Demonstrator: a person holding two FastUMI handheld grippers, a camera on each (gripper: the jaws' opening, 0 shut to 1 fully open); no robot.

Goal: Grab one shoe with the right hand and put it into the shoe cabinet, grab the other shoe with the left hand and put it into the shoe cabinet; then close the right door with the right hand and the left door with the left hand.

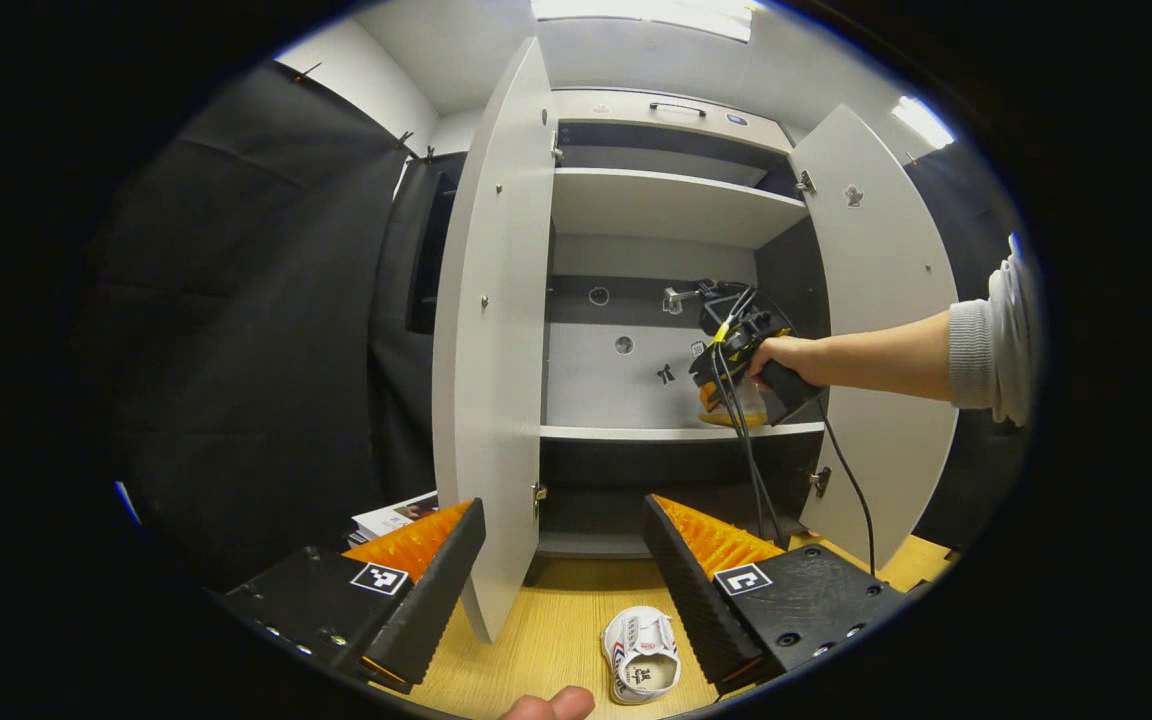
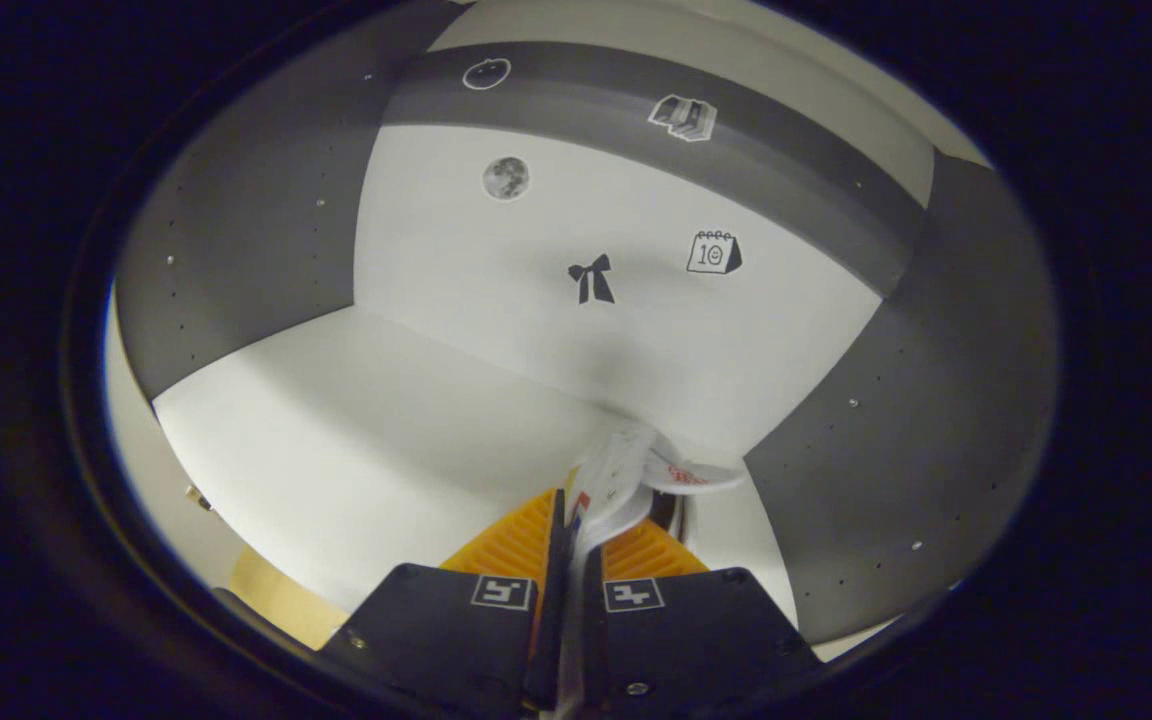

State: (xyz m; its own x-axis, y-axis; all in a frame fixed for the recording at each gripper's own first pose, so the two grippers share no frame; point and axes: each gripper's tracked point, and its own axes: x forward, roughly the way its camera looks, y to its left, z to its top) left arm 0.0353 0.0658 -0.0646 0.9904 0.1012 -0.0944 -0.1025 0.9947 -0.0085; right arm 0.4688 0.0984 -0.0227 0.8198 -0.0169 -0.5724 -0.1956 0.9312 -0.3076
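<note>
item 1, right claw: clenched on a white sneaker, both fingers pressing its collar edge, seen in the right gripper view. the shoe hung forward of the fingers, over the right rear part of the middle shelf of the shoe cabinet, close to the back panel and the right side wall; whether its sole touched the shelf could not be told. in the left gripper view the same claw, held by a hand, sat inside the cabinet just above that shelf.

item 2, left claw: released, fingers wide apart, grasping nothing, above the wooden worktop.

item 3, second white sneaker: lay on the worktop in front of the cabinet, opening up, just beside the left claw's right-hand finger and apart from it.

item 4, left door and right door: both stood open.

step in hand, judged: setting shoe 1 down, 1 of 4 parts of the task. handling advice: lower until the sole sits flat on the shelf before letting go, so the shoe does not tip; keep it toward the right, leaving the bare left part for shoe 2; open the fingers fully, then draw straight back, clear of the collar and of the right door's edge. risk: a shoe pinched by 1 soft edge may swing or snag a finger on release.
</note>
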